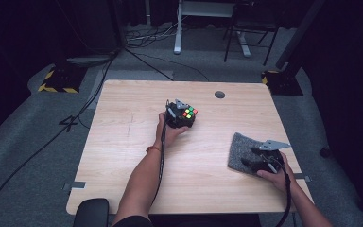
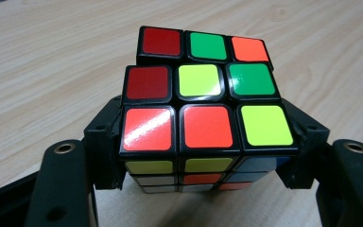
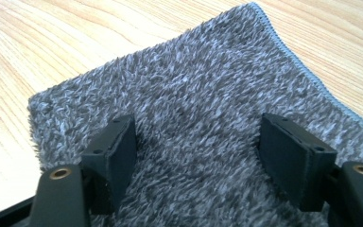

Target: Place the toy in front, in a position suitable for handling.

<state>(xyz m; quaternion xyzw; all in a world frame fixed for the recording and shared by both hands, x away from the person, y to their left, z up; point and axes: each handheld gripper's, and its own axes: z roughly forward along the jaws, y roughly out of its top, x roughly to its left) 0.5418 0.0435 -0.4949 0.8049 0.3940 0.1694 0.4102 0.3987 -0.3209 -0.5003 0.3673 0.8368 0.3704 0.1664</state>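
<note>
The left gripper point(image 1: 183, 115) is seen in the high view near the middle of the wooden surface point(image 1: 123, 156), toward its far half, held in the person's left hand point(image 1: 168, 132). Its jaws are clenched on a puzzle cube point(image 1: 189, 113), one jaw against each of two opposite sides. In the left gripper view the puzzle cube point(image 2: 203, 109) is observed gripped at its lower layers, with its multi-coloured top face tilted toward the camera. That face carries red, green, orange and yellow stickers. The farthest row of the top face is noted to be twisted slightly out of line with the other two rows. Whether the cube rests on the surface or is raised just clear of it cannot be told.

The right gripper point(image 1: 250, 157) is recorded at the near right part of the surface, held in the right hand point(image 1: 276, 172), well apart from the cube. It lies over a grey fleecy cloth point(image 1: 241, 149) that is spread flat on the surface. In the right gripper view the jaws are seen released and set wide, with the cloth point(image 3: 194, 99) showing between and beyond them; nothing is grasped. Both jaw tips are low on the pile, though contact cannot be confirmed. A stitched pale edge is noted along one side of the cloth.

A cable is seen trailing from each gripper along the forearm.
</note>
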